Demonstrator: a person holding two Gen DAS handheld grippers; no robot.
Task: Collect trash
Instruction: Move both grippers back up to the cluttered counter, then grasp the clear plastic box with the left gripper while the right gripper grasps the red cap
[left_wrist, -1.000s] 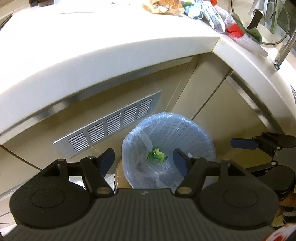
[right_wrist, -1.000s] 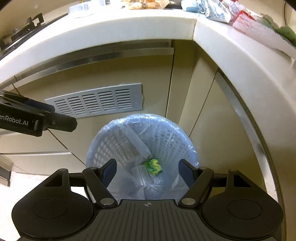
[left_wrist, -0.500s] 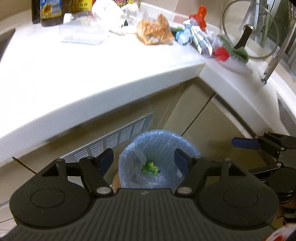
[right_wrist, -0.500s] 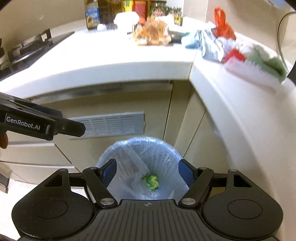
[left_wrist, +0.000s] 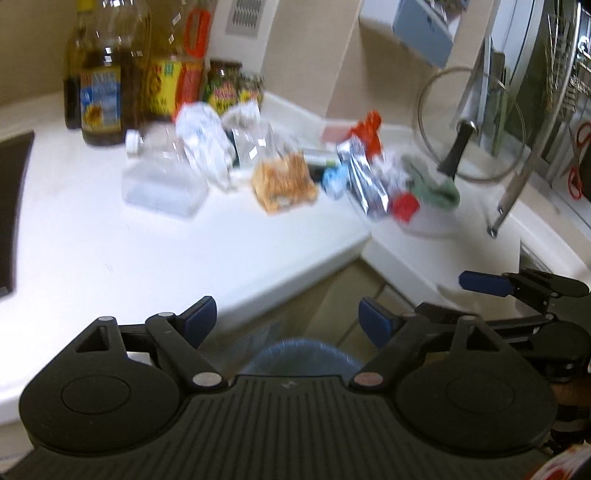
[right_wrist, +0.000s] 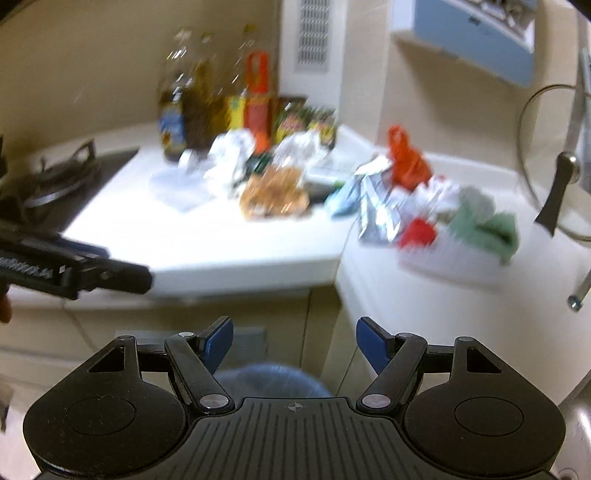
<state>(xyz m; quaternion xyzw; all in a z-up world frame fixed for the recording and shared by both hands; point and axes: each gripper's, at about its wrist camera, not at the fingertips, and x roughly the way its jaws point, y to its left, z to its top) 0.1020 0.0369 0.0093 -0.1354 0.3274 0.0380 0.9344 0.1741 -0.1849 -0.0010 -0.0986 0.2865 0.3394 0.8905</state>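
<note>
I am holding two grippers, one in each hand, and both are empty. My left gripper (left_wrist: 286, 317) is standing wide open; its jaws have just been opening further, with nothing between them. My right gripper (right_wrist: 293, 345) is also gaping open, gripping nothing.

The trash is lying in one loose pile on the white counter (left_wrist: 110, 243), well apart from both grippers. I am counting one clear plastic box (left_wrist: 164, 184), one crumpled white paper (left_wrist: 205, 147), one tan snack bag (left_wrist: 284, 181), one silver foil packet (left_wrist: 365, 181), one small blue wrapper (left_wrist: 334, 179), one orange bag (right_wrist: 404, 158) and one red scrap (left_wrist: 404, 206). The blur is keeping me from counting the smaller bits.

One bin (right_wrist: 271, 380), lined with a bluish bag, is standing on the floor below the counter corner, just past my jaws; only its rim is showing, so I cannot tell what is in it.

One white tray (right_wrist: 454, 258) is sitting on the right run of counter, holding a green cloth (right_wrist: 484, 225). At the back, about three tall bottles (left_wrist: 101, 81) and some small jars (left_wrist: 236, 90) are standing together against the wall. One glass lid (left_wrist: 469, 122) is leaning upright at the right.
</note>
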